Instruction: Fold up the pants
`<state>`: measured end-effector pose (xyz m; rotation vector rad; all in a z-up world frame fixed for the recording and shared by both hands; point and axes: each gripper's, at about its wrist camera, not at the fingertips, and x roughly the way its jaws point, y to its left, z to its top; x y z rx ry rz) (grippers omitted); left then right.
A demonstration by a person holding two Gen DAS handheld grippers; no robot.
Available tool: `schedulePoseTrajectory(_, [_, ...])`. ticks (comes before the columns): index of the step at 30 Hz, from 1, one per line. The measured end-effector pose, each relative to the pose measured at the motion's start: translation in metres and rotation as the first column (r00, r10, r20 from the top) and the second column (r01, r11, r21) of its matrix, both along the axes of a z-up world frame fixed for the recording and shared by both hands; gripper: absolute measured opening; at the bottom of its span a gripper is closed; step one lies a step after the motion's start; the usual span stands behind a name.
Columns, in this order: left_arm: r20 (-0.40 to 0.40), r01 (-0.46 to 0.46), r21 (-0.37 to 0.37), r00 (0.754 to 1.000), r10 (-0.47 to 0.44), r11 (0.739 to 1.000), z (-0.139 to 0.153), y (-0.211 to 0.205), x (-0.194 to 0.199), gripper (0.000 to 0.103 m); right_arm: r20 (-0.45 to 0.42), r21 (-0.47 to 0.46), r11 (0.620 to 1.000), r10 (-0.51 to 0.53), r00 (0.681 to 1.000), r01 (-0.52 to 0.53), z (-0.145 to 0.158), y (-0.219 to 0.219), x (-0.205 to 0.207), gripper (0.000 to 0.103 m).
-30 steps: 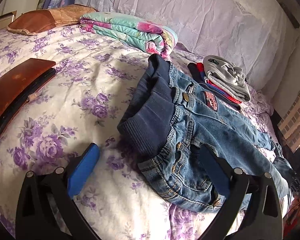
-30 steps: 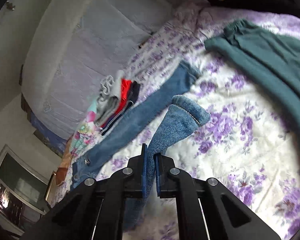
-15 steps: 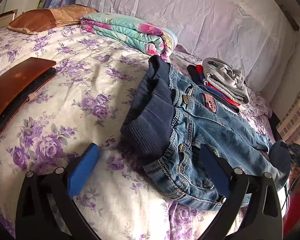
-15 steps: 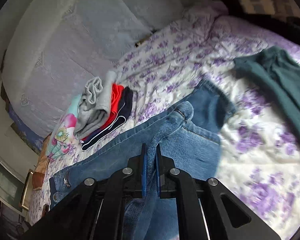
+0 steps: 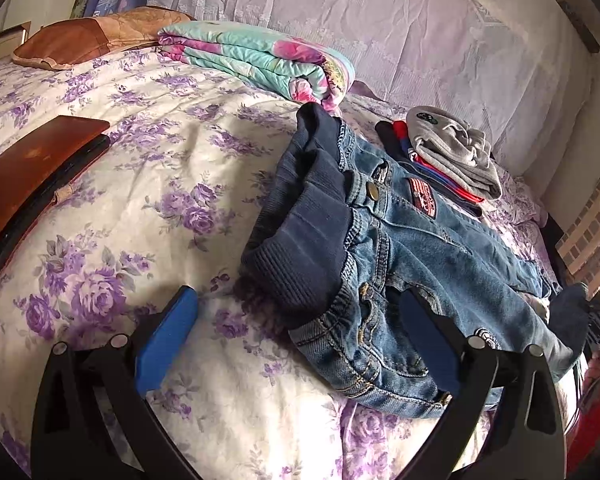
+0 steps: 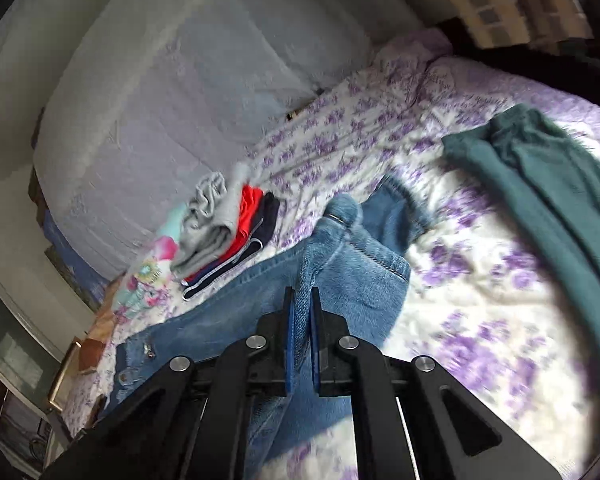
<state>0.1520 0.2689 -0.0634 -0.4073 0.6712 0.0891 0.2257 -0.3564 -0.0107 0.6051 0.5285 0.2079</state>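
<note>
Left wrist view, left to right: a brown case (image 5: 32, 184) lies at the left edge of the floral bedspread (image 5: 148, 208); a folded turquoise blanket (image 5: 260, 64) sits at the far side, near the headboard; the left gripper (image 5: 296, 340) hangs with its blue pads spread wide, nothing between them (the right pad hovers over the denim waist); the jeans (image 5: 416, 248) lie right of centre, navy ribbed waistband nearest, legs running away to the right; a stack of folded clothes (image 5: 452, 156) rests just beyond them.

Right wrist view, left to right: the stack of folded clothes (image 6: 224, 236) lies far left on the bedspread (image 6: 480, 300); the right gripper (image 6: 302, 316) has its pads pressed together, pinching a jeans leg near its cuff (image 6: 340, 240), lifted above the other leg; a dark green garment (image 6: 548, 196) lies at the right.
</note>
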Motion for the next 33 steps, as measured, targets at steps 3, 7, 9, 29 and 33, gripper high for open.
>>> schedulePoseTrajectory(3, [-0.03,0.032,-0.024,0.999,-0.033,0.999,0.003,0.001,-0.006,0.098,-0.046,0.029,0.998,-0.047,0.998,0.048,-0.014,-0.033,-0.07,0.007])
schedulePoseTrajectory(7, [-0.042,0.065,-0.162,0.996,-0.073,0.985,0.008,0.008,-0.02,0.098,-0.253,0.06,0.996,-0.042,0.967,0.059,-0.084,-0.038,-0.103,0.006])
schedulePoseTrajectory(9, [-0.04,0.077,-0.26,0.995,-0.09,0.963,0.008,0.011,-0.024,0.098,-0.218,0.093,0.992,-0.065,0.974,0.087,-0.083,-0.037,-0.107,0.017])
schedulePoseTrajectory(29, [0.045,-0.072,-0.42,0.994,0.1,0.904,0.011,0.039,-0.014,0.017,-0.058,0.06,0.997,-0.035,0.998,0.039,-0.038,-0.026,-0.074,0.007])
schedulePoseTrajectory(33, [0.105,-0.049,-0.389,0.99,0.097,0.92,0.036,0.046,-0.04,0.012,-0.015,-0.015,1.0,-0.001,1.0,0.001,-0.018,-0.018,-0.074,0.007])
